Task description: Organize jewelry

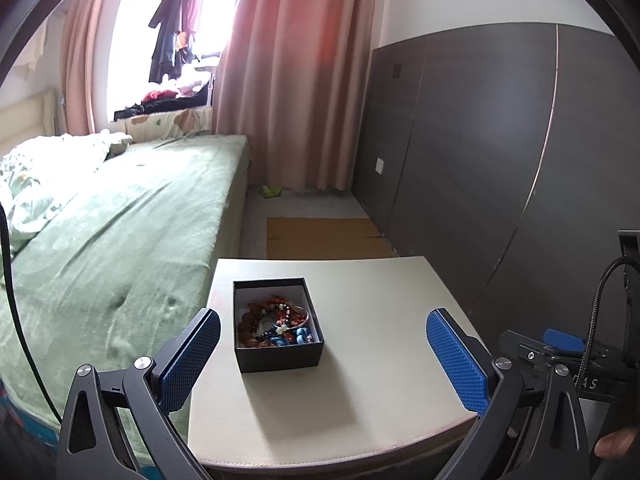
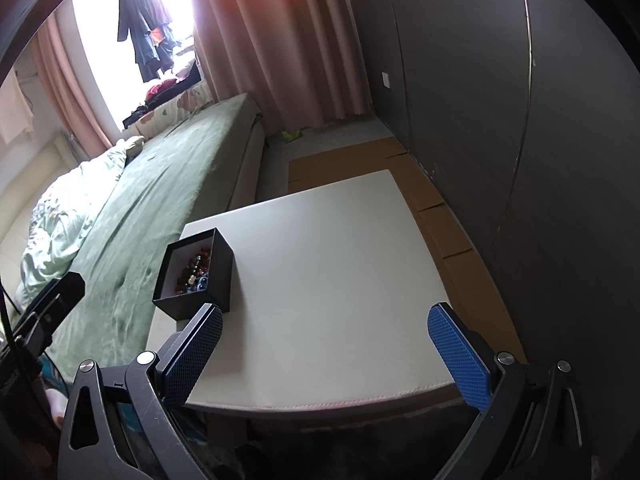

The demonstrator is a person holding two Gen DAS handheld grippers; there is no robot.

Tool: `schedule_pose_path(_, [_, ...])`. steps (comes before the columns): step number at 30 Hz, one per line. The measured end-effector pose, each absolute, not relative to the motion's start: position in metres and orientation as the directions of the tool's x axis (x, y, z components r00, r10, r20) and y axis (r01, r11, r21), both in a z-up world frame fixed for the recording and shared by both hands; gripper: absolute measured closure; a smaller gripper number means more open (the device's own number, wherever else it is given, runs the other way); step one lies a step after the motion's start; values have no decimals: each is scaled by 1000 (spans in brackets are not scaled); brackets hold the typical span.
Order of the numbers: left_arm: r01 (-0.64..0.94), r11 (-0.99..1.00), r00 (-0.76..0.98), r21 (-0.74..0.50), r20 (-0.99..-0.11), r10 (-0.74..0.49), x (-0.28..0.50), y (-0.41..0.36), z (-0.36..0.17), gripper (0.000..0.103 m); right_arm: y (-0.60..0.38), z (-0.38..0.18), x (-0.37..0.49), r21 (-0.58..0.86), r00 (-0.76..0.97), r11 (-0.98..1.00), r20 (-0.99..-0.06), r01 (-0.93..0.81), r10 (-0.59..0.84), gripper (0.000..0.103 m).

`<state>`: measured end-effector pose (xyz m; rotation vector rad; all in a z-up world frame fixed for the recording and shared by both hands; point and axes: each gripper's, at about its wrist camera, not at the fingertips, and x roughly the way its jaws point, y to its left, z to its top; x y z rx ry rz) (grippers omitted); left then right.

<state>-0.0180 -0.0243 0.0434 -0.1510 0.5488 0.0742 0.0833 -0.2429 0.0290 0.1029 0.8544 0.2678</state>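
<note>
A small black box (image 1: 280, 354) with a white lining stands on a cream table (image 1: 360, 392). It holds a tangle of beaded jewelry (image 1: 276, 324): red, brown and blue beads and a thin bangle. My left gripper (image 1: 324, 344) is open and empty, its blue pads wide apart just short of the box. In the right wrist view the box (image 2: 200, 280) stands at the table's (image 2: 340, 280) left edge, ahead and left of my right gripper (image 2: 326, 340), which is open and empty. The right gripper also shows at the left wrist view's right edge (image 1: 560, 342).
A bed with a green sheet (image 1: 120, 240) lies against the table's left side. A dark wardrobe wall (image 1: 500, 140) runs along the right. Cardboard sheets (image 2: 420, 184) lie on the floor beyond the table. Pink curtains (image 1: 296, 80) and a bright window are at the back.
</note>
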Motion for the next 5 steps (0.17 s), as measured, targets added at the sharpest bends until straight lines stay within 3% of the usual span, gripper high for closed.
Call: schedule_pose_path(5, [-109,986,847,-123,-531,27,-18,-22,43,0,-242,28,83,187,626,963,-732,-194,268,0])
